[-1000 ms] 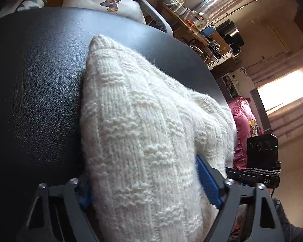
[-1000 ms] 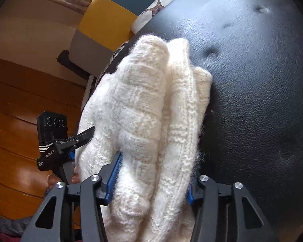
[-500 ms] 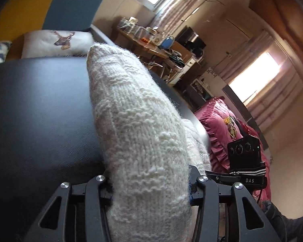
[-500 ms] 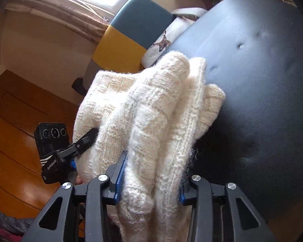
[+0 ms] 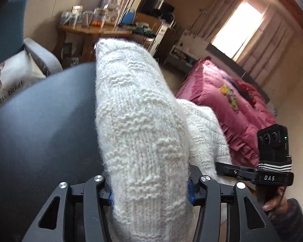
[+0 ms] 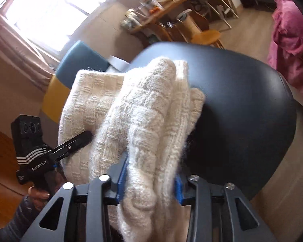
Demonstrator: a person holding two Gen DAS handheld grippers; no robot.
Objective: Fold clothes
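A thick cream knitted sweater (image 5: 139, 133) is bunched into folds and held up off a round black leather stool (image 5: 40, 125). My left gripper (image 5: 150, 191) is shut on one end of the sweater. My right gripper (image 6: 149, 181) is shut on the other end of the sweater (image 6: 143, 119), above the stool (image 6: 242, 111). The right gripper also shows in the left wrist view (image 5: 252, 173), beside the sweater. The left gripper shows in the right wrist view (image 6: 70, 143), its finger pressed into the knit.
A pink ruffled bedspread (image 5: 228, 109) lies to the right. A cushion with a printed design (image 5: 8, 78) and a blue and yellow chair (image 6: 70, 70) stand behind the stool. A cluttered wooden table (image 5: 95, 28) stands at the back. The floor is wood.
Both grippers have lifted the sweater up off the stool and tilted upward, so the room behind now shows. Both stay shut on the knit.
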